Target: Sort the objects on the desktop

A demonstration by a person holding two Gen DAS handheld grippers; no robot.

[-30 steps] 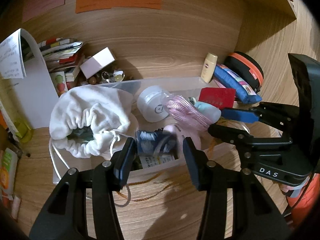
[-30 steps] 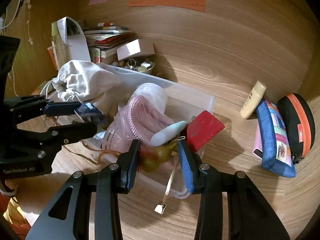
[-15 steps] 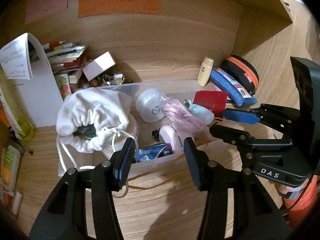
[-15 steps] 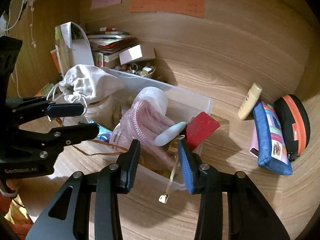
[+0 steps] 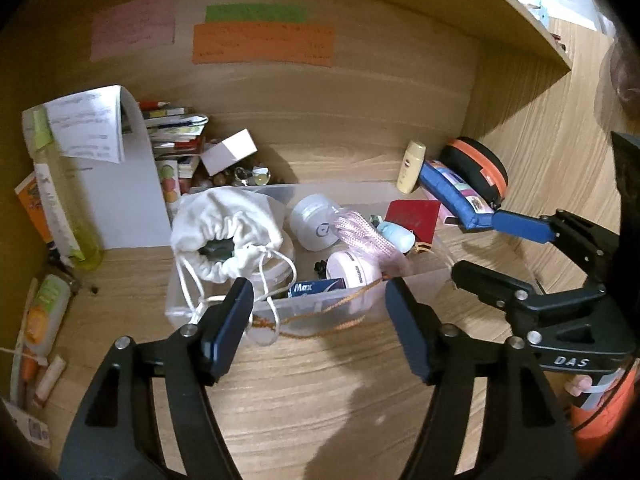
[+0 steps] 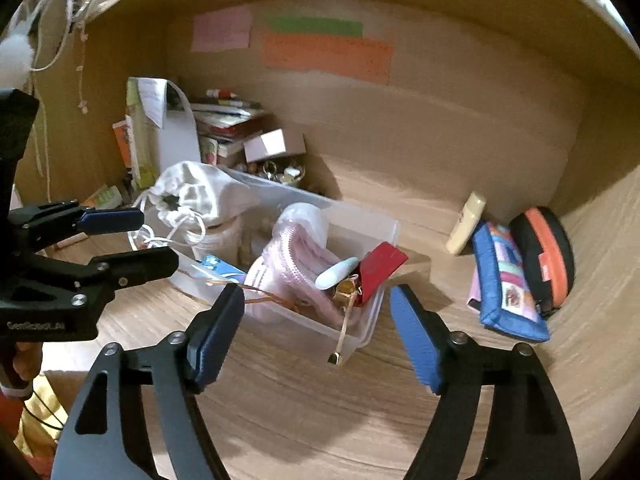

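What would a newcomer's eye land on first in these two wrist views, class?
Most likely the clear plastic bin crammed with odds and ends at the desk's centre, a white drawstring bag bulging at its left end. Then the orange sticky note on the back wall.

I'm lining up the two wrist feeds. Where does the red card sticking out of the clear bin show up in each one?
Left wrist: the red card sits right of centre, at the far right end of the clear bin, just left of the blue pouch.
Right wrist: the red card sits near the centre, tilted in the bin's near right corner.
Shared landmark: the orange paper strip on the back wall.
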